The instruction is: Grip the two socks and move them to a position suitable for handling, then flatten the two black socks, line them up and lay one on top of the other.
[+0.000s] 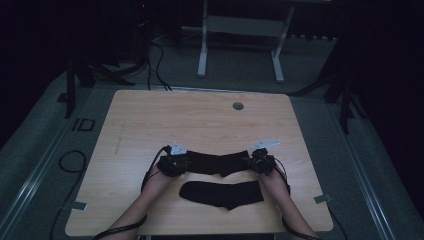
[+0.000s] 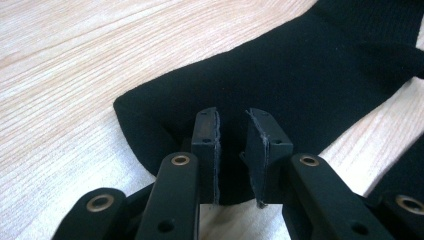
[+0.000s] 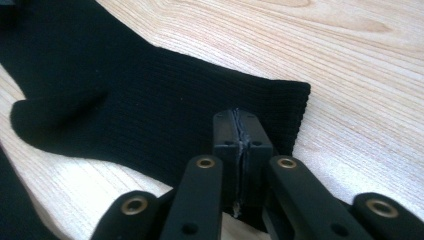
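Nearest, second black sock [image 1: 222, 194] flat on table [image 1: 150, 115]. Beyond, soft, light sock [image 1: 215, 162] stretched between grippers: right gripper [image 3: 242, 131] clamped on cuff, left gripper [image 2: 232, 131] narrowly parted over toe. Best gripped at ends.

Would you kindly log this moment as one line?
left gripper: open over far sock toe | right gripper: shut on far sock cuff | near sock: flat, untouched
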Motion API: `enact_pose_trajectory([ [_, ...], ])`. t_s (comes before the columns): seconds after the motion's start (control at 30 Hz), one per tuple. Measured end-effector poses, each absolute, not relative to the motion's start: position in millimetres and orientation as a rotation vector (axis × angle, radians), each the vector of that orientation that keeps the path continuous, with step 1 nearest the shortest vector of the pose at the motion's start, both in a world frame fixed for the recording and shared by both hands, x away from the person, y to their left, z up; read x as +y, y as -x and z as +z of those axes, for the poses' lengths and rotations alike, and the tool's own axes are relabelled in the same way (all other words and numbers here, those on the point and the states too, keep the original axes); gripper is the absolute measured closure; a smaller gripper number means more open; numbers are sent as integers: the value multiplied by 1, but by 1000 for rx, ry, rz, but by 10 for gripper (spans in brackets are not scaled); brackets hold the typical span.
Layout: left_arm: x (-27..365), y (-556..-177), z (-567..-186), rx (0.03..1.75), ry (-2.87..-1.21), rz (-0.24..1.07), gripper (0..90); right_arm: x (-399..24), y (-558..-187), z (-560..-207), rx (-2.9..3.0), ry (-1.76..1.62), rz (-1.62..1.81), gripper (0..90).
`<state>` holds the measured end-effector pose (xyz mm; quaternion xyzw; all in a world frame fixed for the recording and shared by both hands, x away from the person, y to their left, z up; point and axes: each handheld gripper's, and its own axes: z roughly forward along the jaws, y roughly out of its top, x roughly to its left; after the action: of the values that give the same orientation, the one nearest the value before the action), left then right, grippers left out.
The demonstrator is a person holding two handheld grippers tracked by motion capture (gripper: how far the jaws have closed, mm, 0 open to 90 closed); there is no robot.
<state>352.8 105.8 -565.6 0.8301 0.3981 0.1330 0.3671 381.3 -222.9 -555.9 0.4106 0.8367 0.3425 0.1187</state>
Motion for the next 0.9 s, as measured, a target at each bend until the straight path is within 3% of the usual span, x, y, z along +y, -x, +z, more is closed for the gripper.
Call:
enact_pose_trajectory([
  [0.1,106,-352,-564,1022,-2123,330,672,-223,-380,-553,2462,-1170,1028,760],
  [0.23,108,-345,-556,994,-2082,318,520,-227,-376,-543,2472,-1130,1087,523],
  [0.47,112,-329,-539,937,-2085,292,428,-238,-364,-523,2435,-1125,1139,359],
  [0.9,127,-280,-547,958,-2116,208,433,-269,-312,-534,2454,-1169,1080,438],
])
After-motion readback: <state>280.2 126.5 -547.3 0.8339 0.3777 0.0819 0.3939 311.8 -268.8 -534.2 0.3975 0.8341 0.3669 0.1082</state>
